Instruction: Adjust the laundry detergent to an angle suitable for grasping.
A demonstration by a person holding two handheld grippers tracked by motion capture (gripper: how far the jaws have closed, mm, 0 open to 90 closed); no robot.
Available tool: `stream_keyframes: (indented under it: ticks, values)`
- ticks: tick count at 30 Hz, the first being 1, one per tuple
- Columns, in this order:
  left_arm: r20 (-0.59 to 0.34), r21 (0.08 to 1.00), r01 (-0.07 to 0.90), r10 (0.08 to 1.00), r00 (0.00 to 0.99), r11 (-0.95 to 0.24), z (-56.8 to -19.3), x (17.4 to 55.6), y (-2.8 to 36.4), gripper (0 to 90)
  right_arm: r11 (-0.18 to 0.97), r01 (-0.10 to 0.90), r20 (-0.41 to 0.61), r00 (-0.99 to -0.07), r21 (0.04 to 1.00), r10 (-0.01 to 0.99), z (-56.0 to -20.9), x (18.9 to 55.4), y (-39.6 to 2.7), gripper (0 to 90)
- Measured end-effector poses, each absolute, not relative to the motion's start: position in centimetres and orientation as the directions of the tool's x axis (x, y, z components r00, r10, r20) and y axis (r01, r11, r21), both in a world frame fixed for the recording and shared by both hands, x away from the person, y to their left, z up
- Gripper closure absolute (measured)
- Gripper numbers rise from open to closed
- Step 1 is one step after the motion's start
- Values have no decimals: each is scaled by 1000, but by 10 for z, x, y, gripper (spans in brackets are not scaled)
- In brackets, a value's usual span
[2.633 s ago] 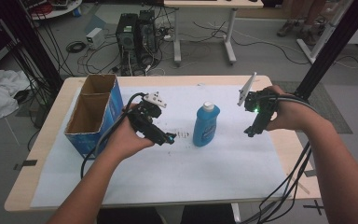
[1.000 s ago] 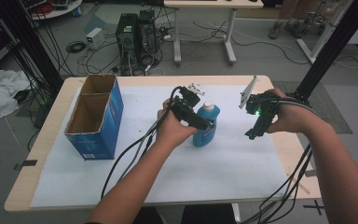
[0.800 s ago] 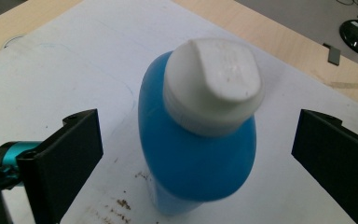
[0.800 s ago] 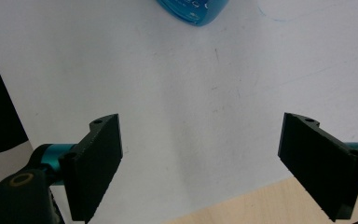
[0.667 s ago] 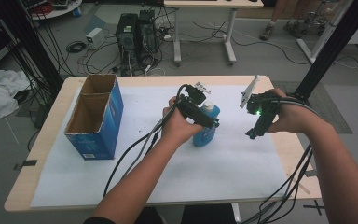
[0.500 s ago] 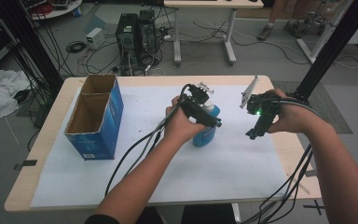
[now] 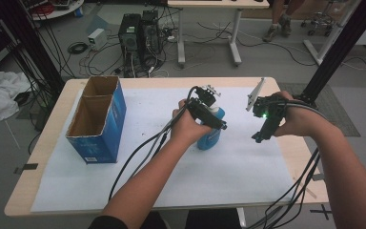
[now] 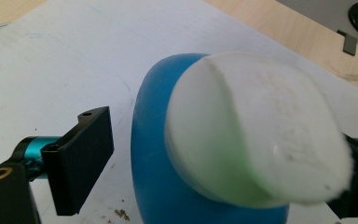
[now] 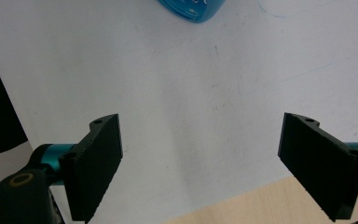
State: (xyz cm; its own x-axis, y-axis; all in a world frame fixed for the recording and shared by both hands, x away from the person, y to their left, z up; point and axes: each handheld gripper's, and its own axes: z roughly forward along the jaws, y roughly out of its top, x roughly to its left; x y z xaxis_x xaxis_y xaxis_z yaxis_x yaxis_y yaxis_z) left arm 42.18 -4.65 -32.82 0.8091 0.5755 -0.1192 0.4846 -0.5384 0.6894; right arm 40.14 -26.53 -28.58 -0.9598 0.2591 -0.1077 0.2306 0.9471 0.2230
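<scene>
Closing around the bottle (image 8: 205,186), the left gripper (image 7: 208,113) fingers have not yet clamped it; the right gripper (image 9: 214,172) waits wide open, empty.

- A blue plastic bottle (image 7: 210,135) with a white cap (image 8: 256,140) stands upright on the white table cover.
- It sits between the left gripper (image 7: 208,114)'s fingers (image 8: 81,158); a gap shows beside the near finger.
</scene>
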Motion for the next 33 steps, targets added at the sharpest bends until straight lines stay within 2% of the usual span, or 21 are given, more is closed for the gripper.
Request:
stream_keyframes:
  ticks: [14,21,24,25,33]
  values:
    - [-118,681,491,581,805,-543,-329,422,-49,198,945,239,-101,-959,222,266,-289,401,-265,128]
    - [-105,677,483,577,810,-555,-329,421,-51,283,946,233,-101,-960,224,260,-289,402,-264,128]
    - [-99,672,485,581,808,-560,-330,421,-51,285,946,233,-102,-960,225,260,-289,402,-264,128]
    - [-89,672,481,584,807,-563,-331,421,-52,323,946,235,-102,-960,224,262,-289,401,-264,128]
    - [-86,668,481,583,808,-568,-332,421,-54,325,945,237,-101,-959,224,265,-288,401,-264,128]
